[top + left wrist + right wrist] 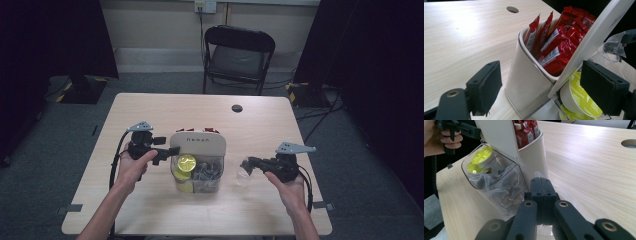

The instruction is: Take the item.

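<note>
Jaws of the right gripper (541, 185) pinch a clear sachet (243, 170) beside the organiser (198, 145) mid-desk, not yet in its clear bin (496, 187). The left gripper (172, 150), jaws wide, props the lid (596, 32). Pods (580, 96) read "CAPPUCCINO"; the lid's lettering is blurred.

recording studio or lab, black curtains (45, 35), folding chair (237, 57), grey carpet (365, 170), taped floor marks, bare wooden table (165, 107)
</note>
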`<state>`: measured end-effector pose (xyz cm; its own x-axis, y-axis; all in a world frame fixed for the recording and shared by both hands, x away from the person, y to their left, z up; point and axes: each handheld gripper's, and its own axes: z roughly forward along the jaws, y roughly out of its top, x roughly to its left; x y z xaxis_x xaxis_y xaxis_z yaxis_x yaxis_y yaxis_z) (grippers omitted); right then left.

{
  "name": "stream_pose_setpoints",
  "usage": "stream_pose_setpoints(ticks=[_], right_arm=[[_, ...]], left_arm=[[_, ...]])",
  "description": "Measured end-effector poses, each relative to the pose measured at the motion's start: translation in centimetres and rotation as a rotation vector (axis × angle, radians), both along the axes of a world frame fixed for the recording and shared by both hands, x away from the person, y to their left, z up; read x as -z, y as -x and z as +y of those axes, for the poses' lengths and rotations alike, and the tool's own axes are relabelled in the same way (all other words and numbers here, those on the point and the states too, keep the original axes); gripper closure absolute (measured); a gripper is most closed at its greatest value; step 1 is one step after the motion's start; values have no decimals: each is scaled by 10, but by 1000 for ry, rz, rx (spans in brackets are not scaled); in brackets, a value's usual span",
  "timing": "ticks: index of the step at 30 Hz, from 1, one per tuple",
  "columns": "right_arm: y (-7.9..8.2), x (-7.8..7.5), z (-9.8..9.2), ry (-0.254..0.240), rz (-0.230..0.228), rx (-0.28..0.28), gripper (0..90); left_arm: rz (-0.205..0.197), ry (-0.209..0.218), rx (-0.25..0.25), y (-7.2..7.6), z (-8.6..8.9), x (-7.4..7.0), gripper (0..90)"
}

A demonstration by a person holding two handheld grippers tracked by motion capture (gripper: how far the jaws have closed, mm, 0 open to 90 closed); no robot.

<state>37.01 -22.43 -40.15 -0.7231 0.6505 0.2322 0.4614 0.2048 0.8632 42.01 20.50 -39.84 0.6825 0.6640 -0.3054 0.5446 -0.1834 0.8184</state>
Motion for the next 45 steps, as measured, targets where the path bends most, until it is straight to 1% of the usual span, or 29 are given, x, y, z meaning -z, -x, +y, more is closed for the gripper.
stream_pose_setpoints(ticks=[6,10,15,22,28,36,38,41,45], right_arm=[[-2,4,3,13,9,-5,900],[-4,6,6,31,15,-5,900],[-5,8,4,34,21,-1,900],[-5,9,5,44,21,-14,891],[-4,8,6,45,9,-8,855],[-5,9,6,48,14,4,761],[-5,8,5,46,13,14,718],[-4,7,3,43,15,32,682],[0,5,0,38,12,48,652]], left_arm=[[2,1,-1,0,0,0,177],[3,1,-2,0,0,0,178],[3,2,-1,0,0,1,179],[4,2,-3,1,0,1,179],[5,2,-4,0,0,1,180],[7,-1,-3,0,0,1,180],[8,2,-4,0,0,1,180],[8,2,-4,0,0,1,180],[9,0,-2,0,0,1,180]])
